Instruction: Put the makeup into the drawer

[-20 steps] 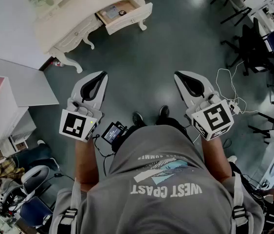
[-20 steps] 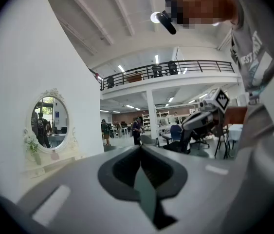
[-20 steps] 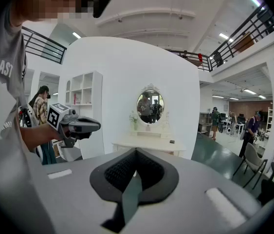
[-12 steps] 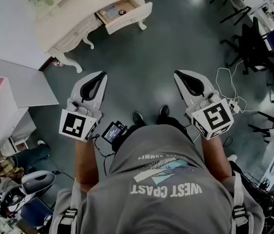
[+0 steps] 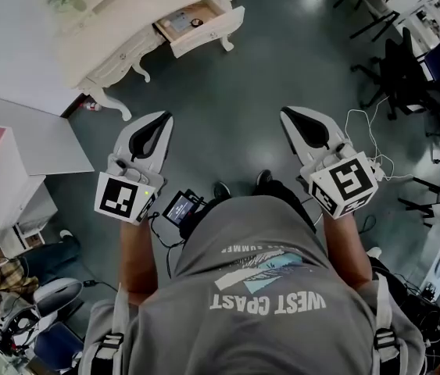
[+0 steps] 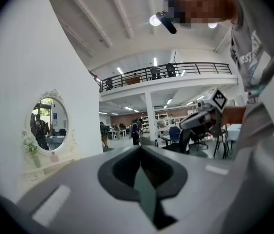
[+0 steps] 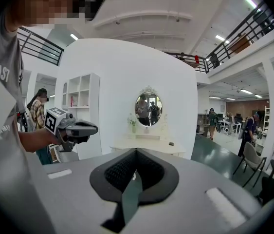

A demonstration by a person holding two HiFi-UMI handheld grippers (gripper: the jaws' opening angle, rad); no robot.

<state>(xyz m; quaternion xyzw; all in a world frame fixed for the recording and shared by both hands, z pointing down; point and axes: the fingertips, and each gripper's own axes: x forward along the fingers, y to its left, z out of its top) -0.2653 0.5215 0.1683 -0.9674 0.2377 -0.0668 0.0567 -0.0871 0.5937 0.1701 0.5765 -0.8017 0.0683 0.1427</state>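
A cream dressing table (image 5: 106, 33) stands at the head view's top left, its drawer (image 5: 204, 22) pulled open. Inside lie a flat pale item (image 5: 178, 19) and a small dark round item (image 5: 196, 22). My left gripper (image 5: 162, 119) and right gripper (image 5: 286, 115) are held out over the dark floor, well short of the table. Both are shut with nothing between the jaws. The right gripper (image 7: 136, 150) faces the table (image 7: 146, 145) and its oval mirror (image 7: 148, 109); a small dark thing (image 7: 170, 143) sits on the tabletop. The left gripper (image 6: 140, 147) sees the mirror (image 6: 49, 126) off to its left.
A white shelf unit (image 5: 8, 178) stands at the left. Dark office chairs (image 5: 419, 76) and loose white cables (image 5: 368, 131) fill the right side. A small screen device (image 5: 179, 208) hangs at the person's waist. Dark floor lies between me and the table.
Both grippers keep their pose and stay shut. The dressing table has slid slightly up in the head view, and the shoes are now mostly hidden by the shirt.
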